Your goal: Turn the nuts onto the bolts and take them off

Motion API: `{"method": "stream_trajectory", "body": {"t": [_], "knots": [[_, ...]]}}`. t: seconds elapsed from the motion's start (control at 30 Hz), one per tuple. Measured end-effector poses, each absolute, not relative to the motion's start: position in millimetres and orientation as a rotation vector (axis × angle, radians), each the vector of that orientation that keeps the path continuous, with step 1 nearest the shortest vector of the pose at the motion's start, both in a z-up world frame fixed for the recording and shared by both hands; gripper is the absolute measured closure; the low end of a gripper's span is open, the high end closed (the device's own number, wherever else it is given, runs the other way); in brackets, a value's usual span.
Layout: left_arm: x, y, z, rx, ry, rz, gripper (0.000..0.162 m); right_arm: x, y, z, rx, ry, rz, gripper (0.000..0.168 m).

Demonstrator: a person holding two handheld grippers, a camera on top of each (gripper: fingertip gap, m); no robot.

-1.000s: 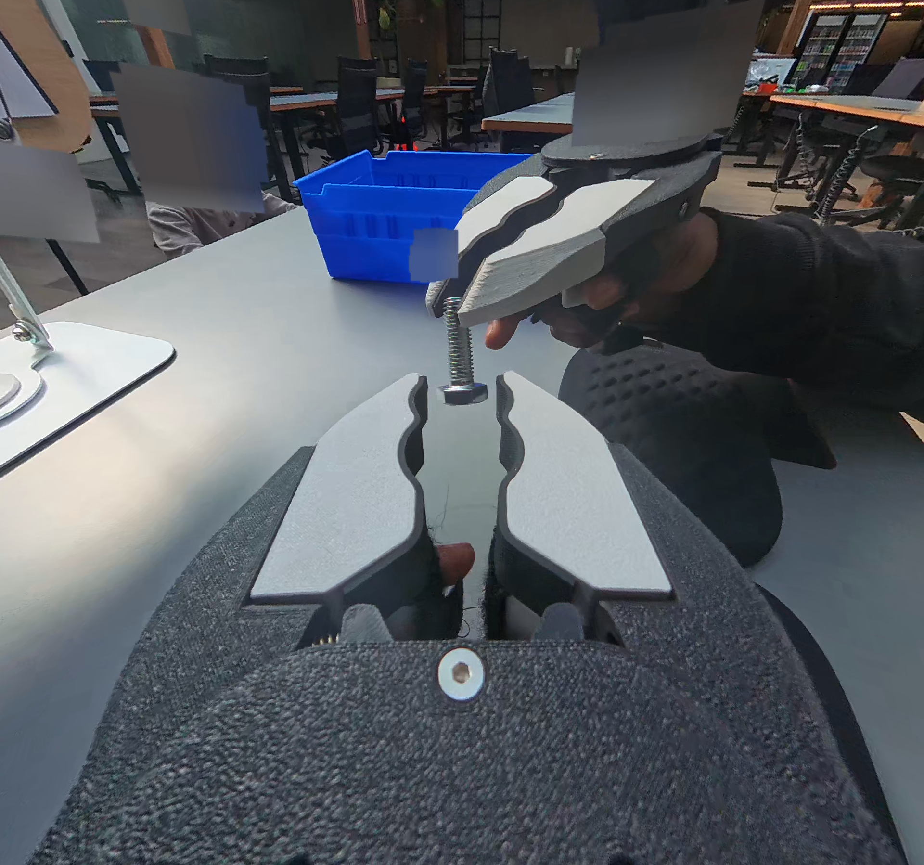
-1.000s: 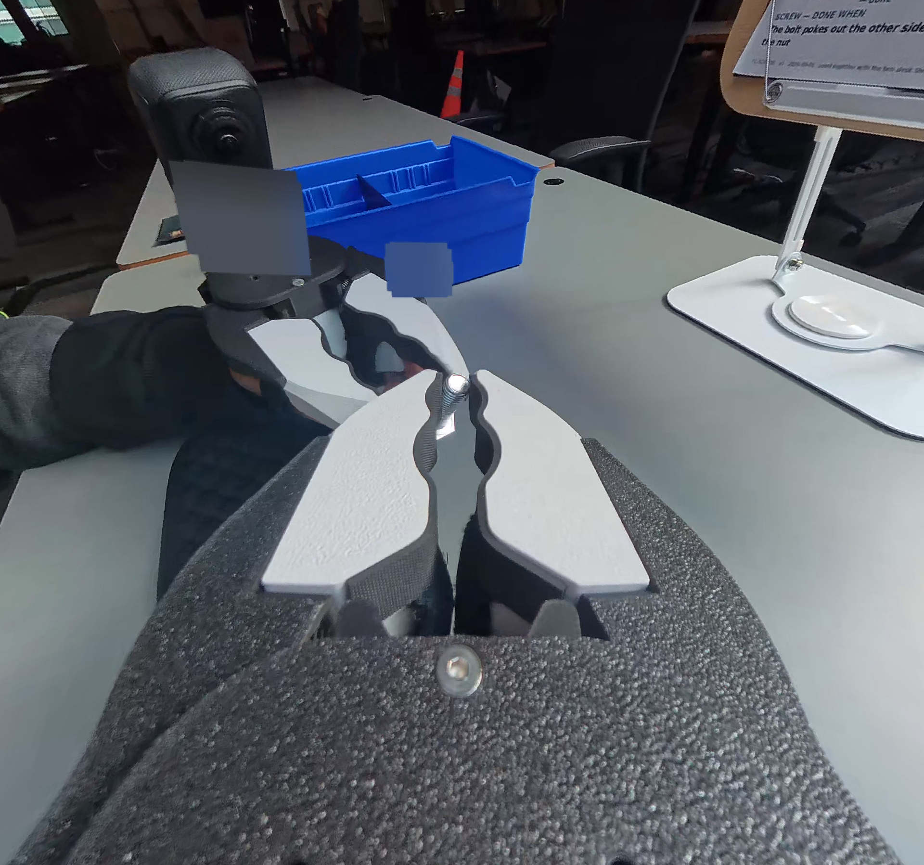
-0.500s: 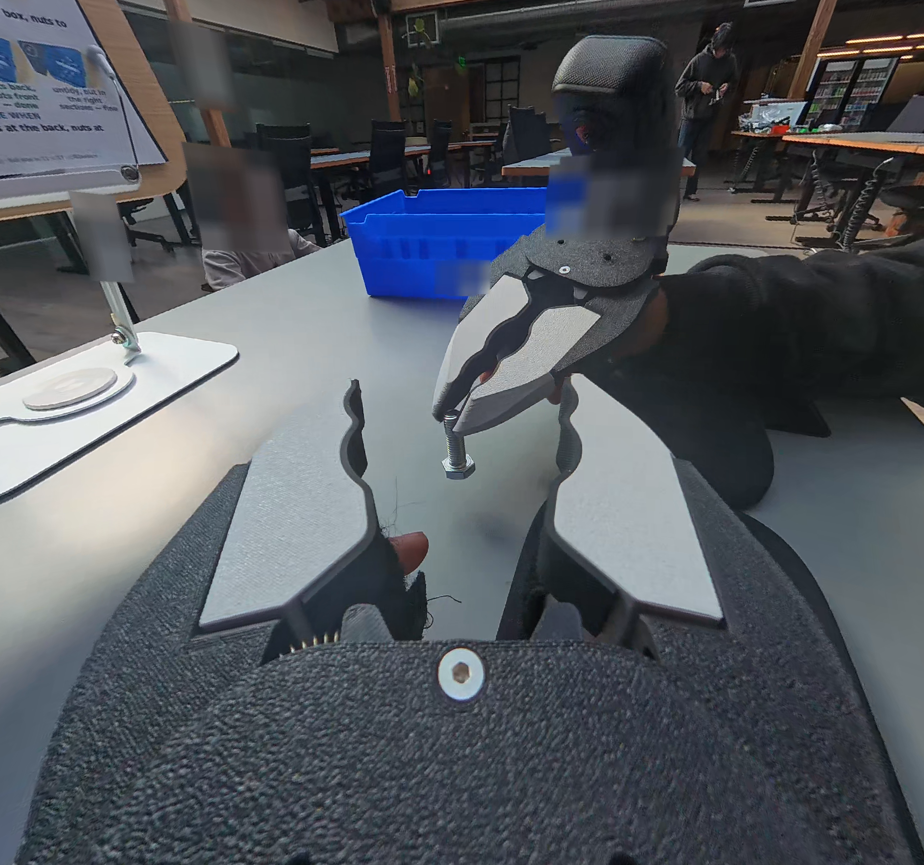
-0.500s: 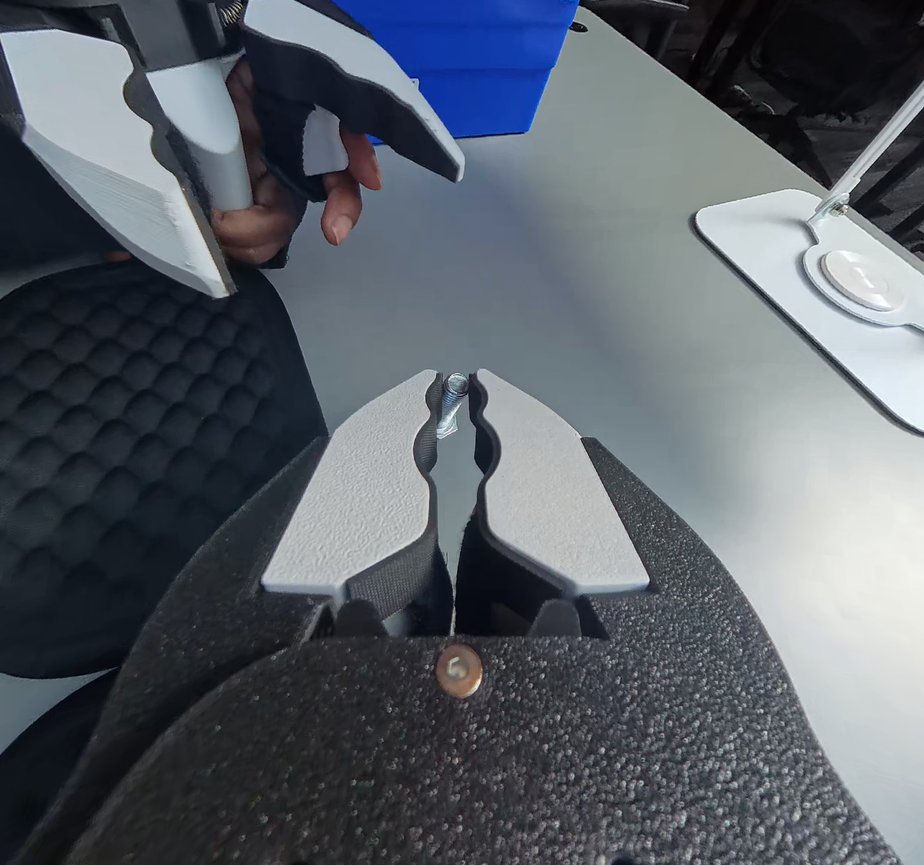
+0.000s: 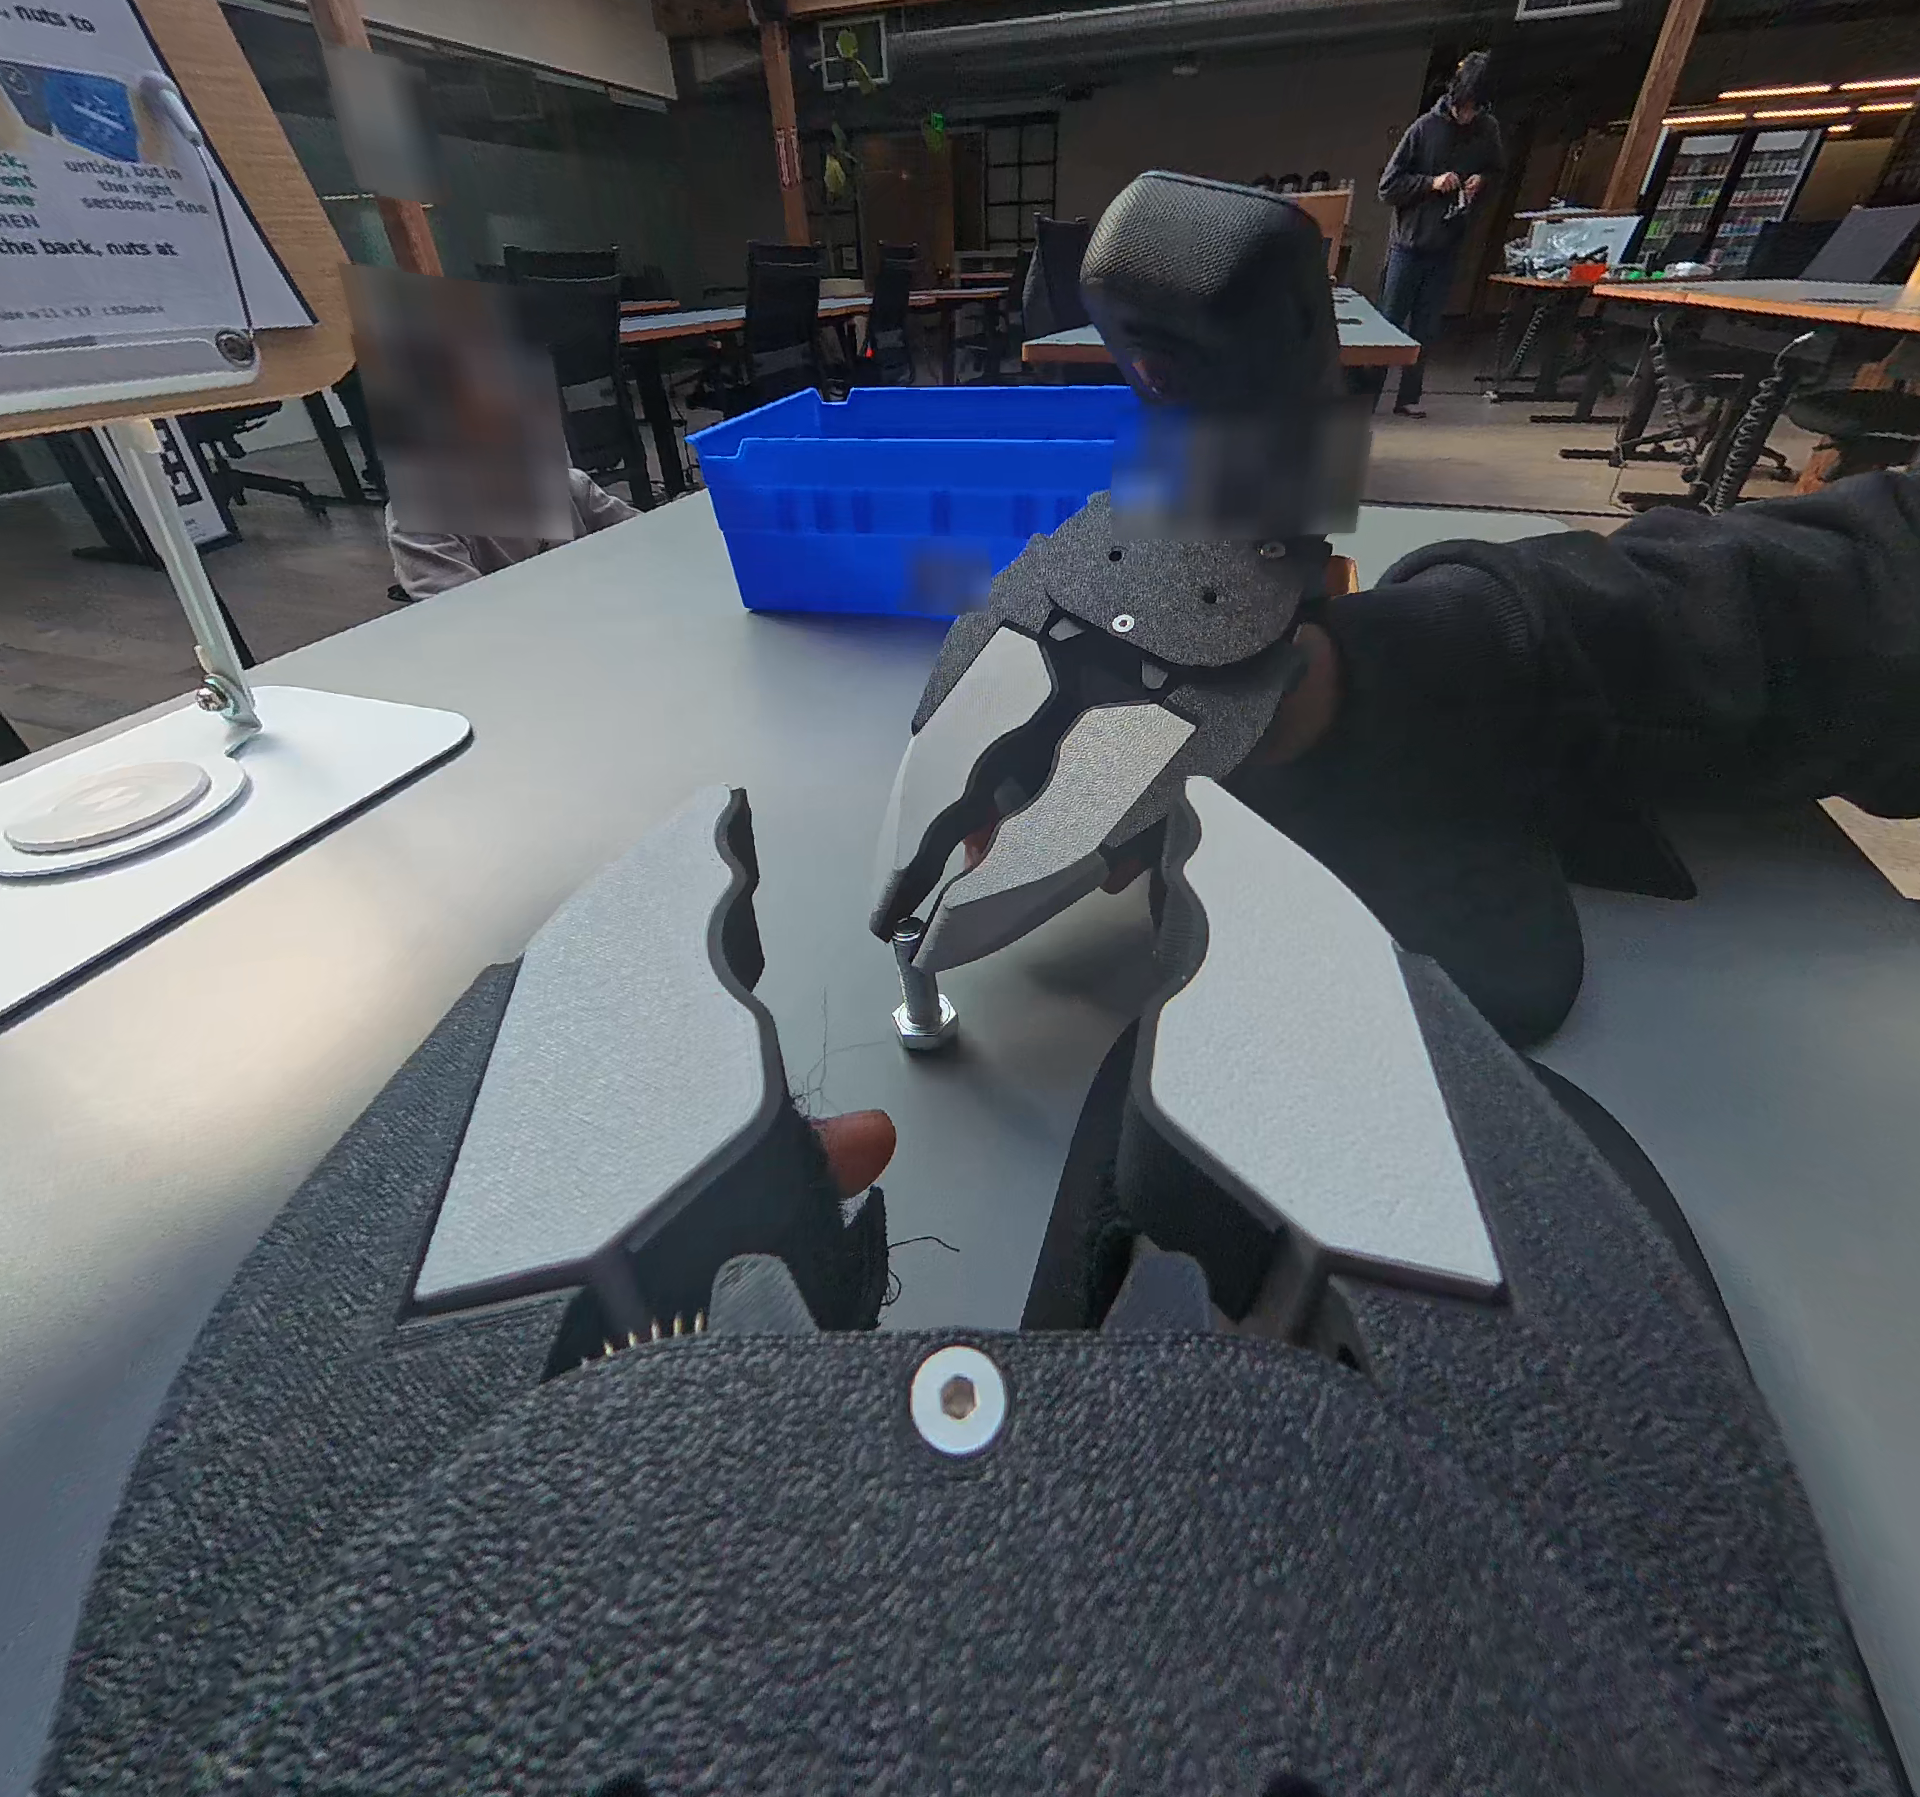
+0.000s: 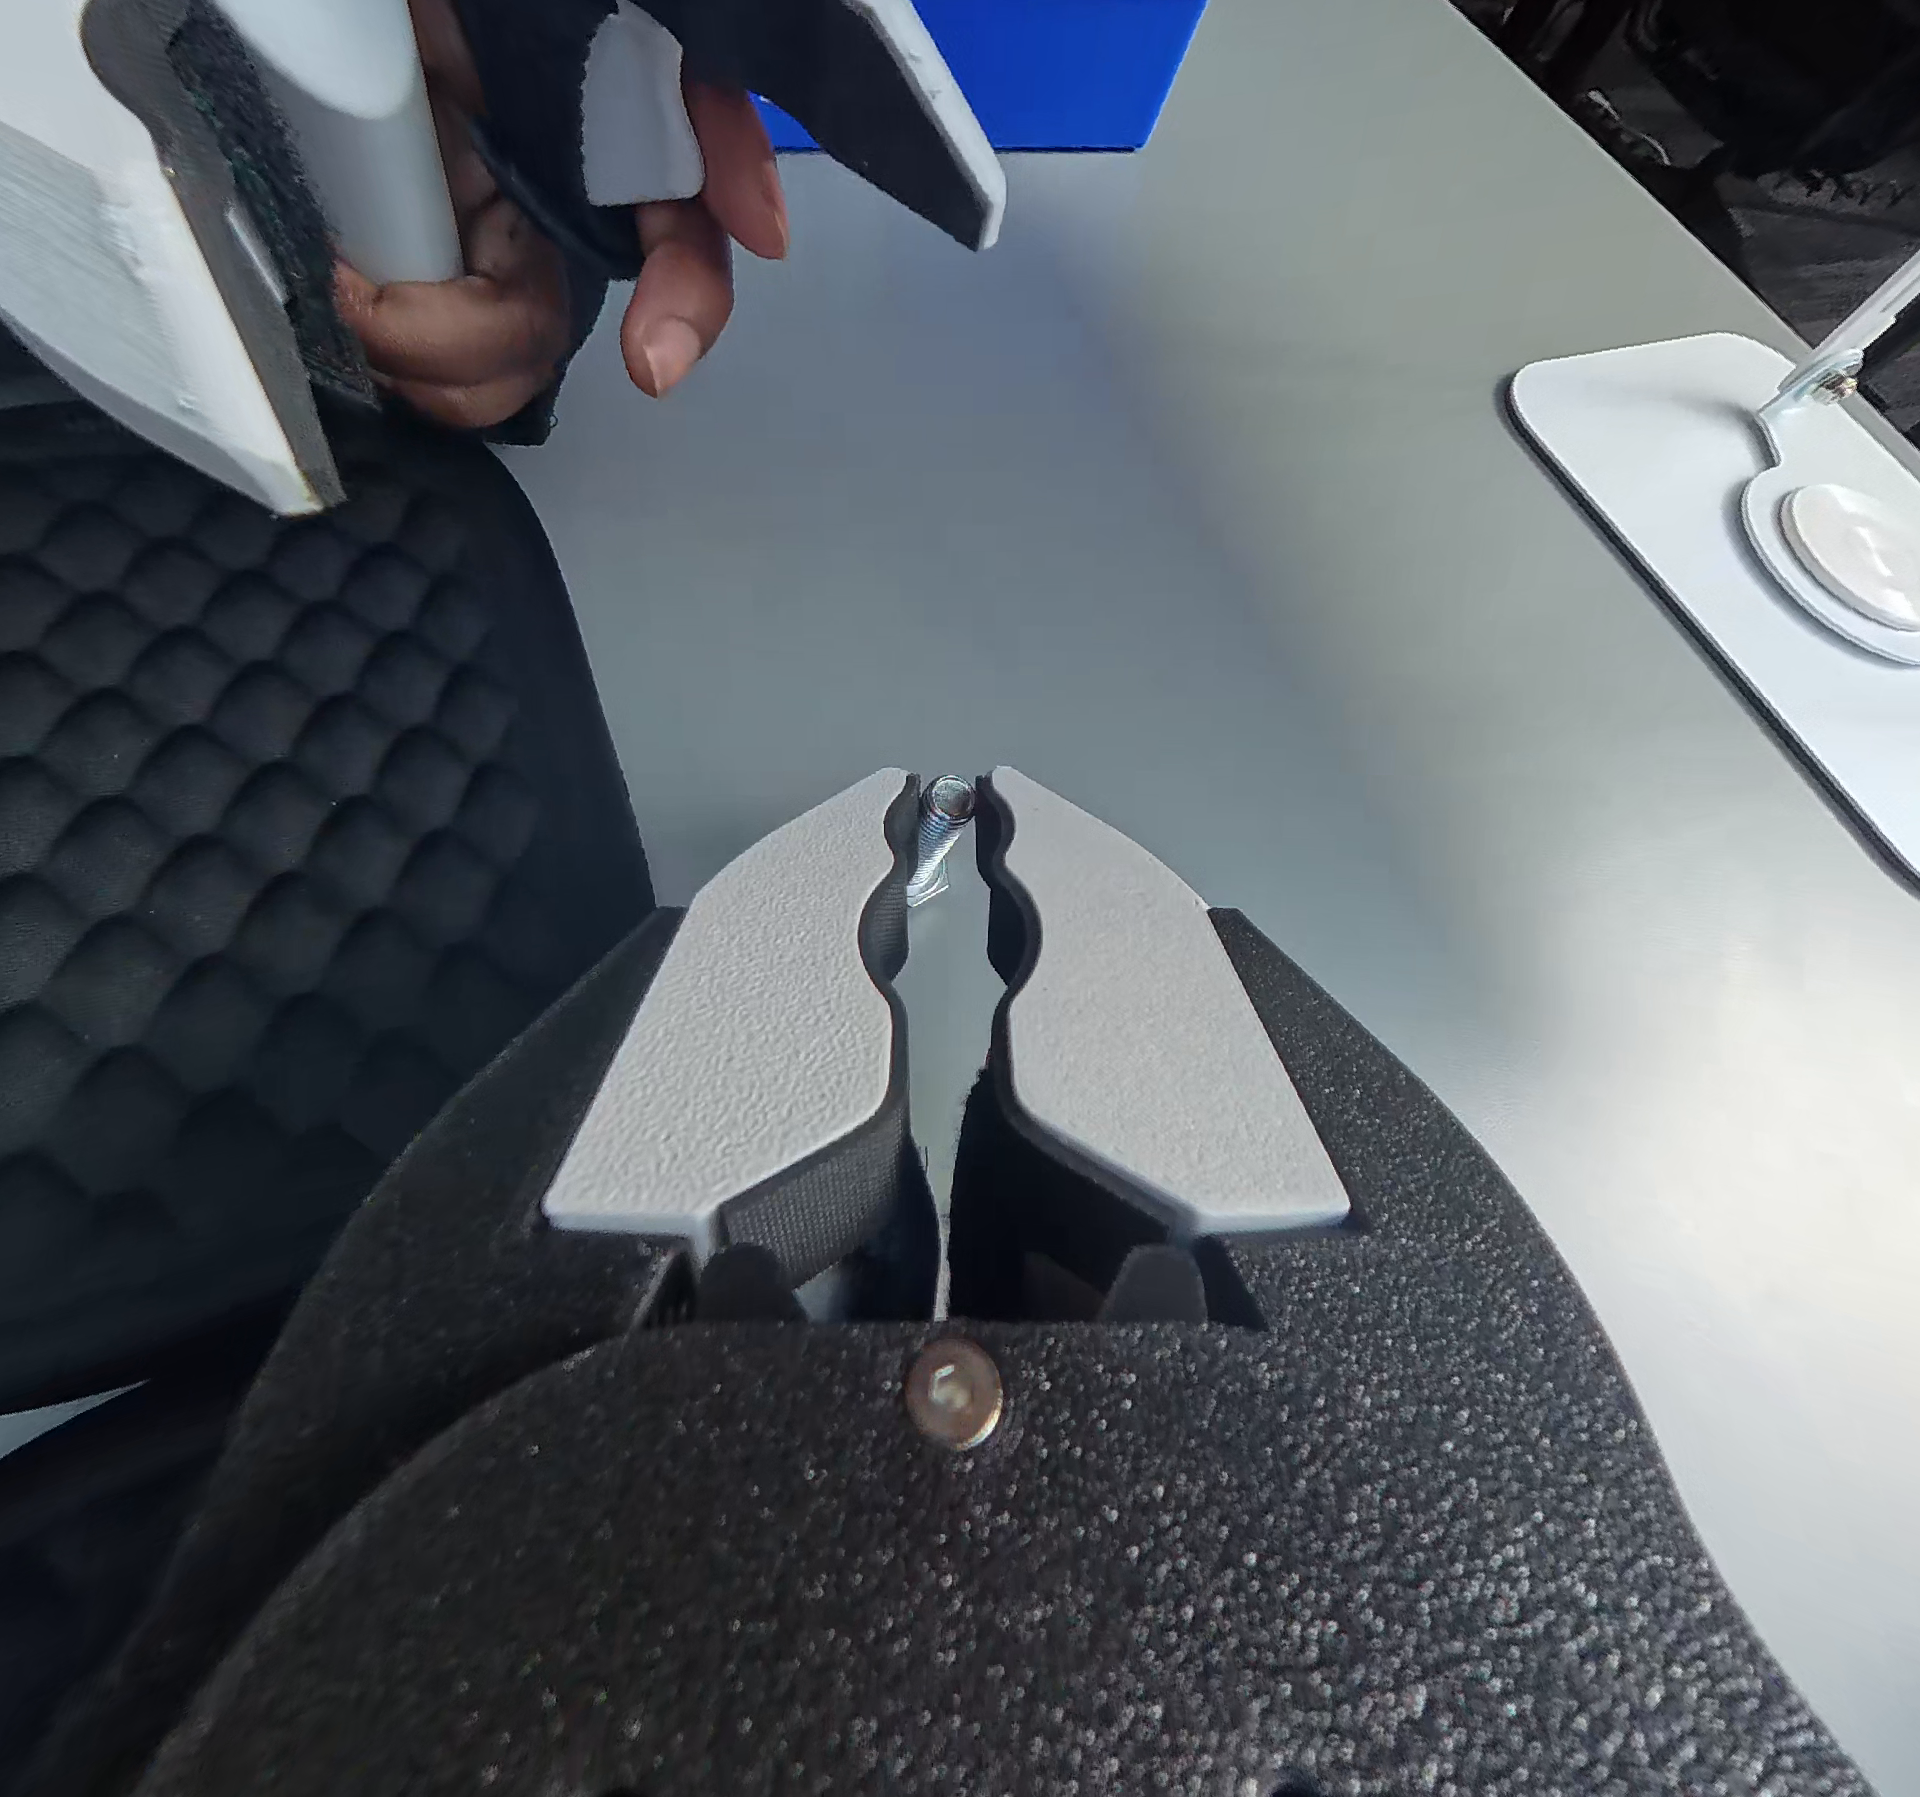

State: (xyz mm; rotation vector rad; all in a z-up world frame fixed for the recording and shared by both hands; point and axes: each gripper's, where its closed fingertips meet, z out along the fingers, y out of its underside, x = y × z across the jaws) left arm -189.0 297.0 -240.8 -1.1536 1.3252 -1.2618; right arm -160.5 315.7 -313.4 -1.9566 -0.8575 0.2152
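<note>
**Right jaws pinching bolt, left jaws spread**

My right gripper has its jaws pressed onto the threaded tip of the bolt, pinching it near the very top. Bolt stands upright, hex head down, touching the grey tabletop. Can't tell whether a nut sits on it; only the hex piece at the bottom shows.

My left gripper is spread wide, jaws holding nothing, one finger on each side of the bolt w/ clear gaps both sides. In the right wrist view the left gripper shows from below, w/ my bare fingertips poking out under it.

Blue bin sits farther back on the tabletop, well apart from the bolt. White stand base is off to my left, near the tabletop edge. A black padded cushion lies just beside the bolt in the right wrist view.
</note>
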Motion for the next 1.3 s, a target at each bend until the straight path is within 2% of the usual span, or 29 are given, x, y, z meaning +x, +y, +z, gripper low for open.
{"method": "stream_trajectory", "body": {"t": [0.13, 0.27, 0.5, 0.67, 0.8, 1.07, 1.17, 1.3], "knots": [[-188.3, 296.2, -241.9, -1.156, 1.335, -1.257, 0.087, -160.8, 315.3, -313.4, -1.956, -0.863, 0.221, 0.158], [-188.3, 296.6, -242.2, -1.16, 1.334, -1.258, 0.088, -155.1, 316.7, -294.9, -1.922, -0.774, 0.251, 0.131], [-188.5, 300.3, -242.1, -1.178, 1.316, -1.238, 0.091, -119.5, 277.6, -239.8, -1.75, -0.458, 0.283, 0.117], [-191.6, 309.1, -243.3, -1.305, 1.301, -1.188, 0.09, -87.8, 248.5, -248.1, -1.68, -0.284, 0.256, 0.117], [-211.9, 323.4, -220.6, -1.409, 1.214, -1.095, 0.099, -83.2, 246.9, -242.5, -1.646, -0.246, 0.344, 0.121], [-343.6, 375.4, -170.4, -1.668, 1.021, -0.763, 0.102, -84.1, 247.1, -244.2, -1.653, -0.24, 0.426, 0.12], [-394.4, 397.9, -181.8, -1.834, 0.997, -0.593, 0.104, -82.3, 246.8, -243.1, -1.645, -0.225, 0.438, 0.121], [-430.7, 409.6, -231.2, -2.117, 1.11, -0.458, 0.109, -83.1, 246.5, -242.9, -1.643, -0.234, 0.429, 0.121]]}}
